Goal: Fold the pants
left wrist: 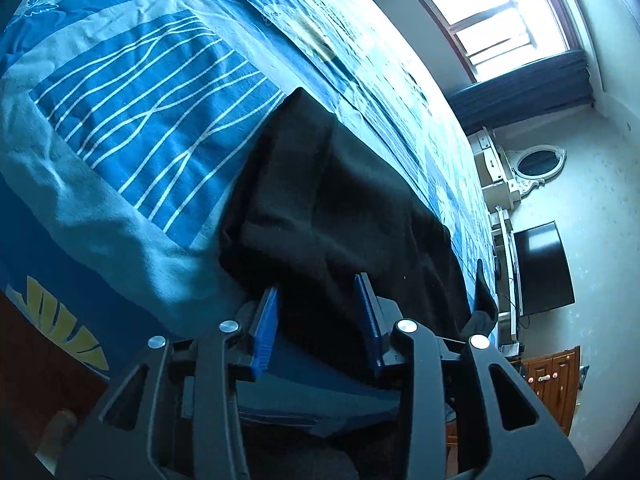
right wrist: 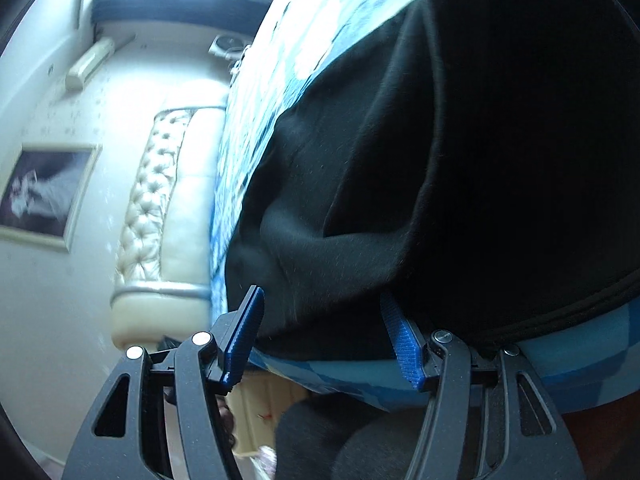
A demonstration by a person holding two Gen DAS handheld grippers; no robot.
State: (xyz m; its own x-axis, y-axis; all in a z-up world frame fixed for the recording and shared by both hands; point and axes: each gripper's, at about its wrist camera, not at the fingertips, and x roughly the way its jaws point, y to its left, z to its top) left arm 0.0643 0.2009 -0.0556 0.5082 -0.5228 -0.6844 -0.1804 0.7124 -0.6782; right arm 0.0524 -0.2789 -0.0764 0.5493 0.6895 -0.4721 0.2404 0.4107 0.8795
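Black pants (left wrist: pixel 332 200) lie on a bed with a blue patterned sheet (left wrist: pixel 140 92), reaching the near edge of the bed. My left gripper (left wrist: pixel 318 282) is open, its blue pads on either side of the near edge of the pants. In the right wrist view the pants (right wrist: pixel 400 160) fill the upper right. My right gripper (right wrist: pixel 320 296) is open, with bunched black cloth between its blue pads. Whether either gripper touches the cloth is unclear.
A window (left wrist: pixel 500 12) with dark curtains, a white dresser with an oval mirror (left wrist: pixel 536 162), a black TV (left wrist: pixel 544 268) and a wooden cabinet (left wrist: pixel 556 380) stand beyond the bed. A tufted cream headboard (right wrist: pixel 160 216) and a framed picture (right wrist: pixel 44 188) show in the right wrist view.
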